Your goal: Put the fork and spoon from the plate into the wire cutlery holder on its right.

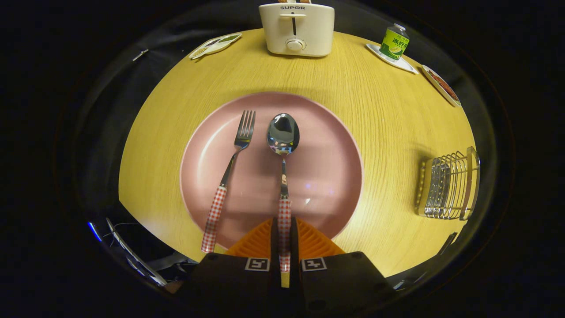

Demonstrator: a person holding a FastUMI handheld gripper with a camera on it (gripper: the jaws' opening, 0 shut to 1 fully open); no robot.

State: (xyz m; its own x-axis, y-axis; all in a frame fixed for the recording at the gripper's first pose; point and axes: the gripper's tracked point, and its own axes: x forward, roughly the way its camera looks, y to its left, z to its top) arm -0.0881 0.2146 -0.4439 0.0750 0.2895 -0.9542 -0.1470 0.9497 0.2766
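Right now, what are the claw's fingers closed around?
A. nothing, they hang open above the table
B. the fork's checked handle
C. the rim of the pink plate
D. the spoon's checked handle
D. The claw has both fingers pressed against the checked handle of the spoon, which runs straight back between them, while the fork lies untouched to the spoon's left on the pink plate.
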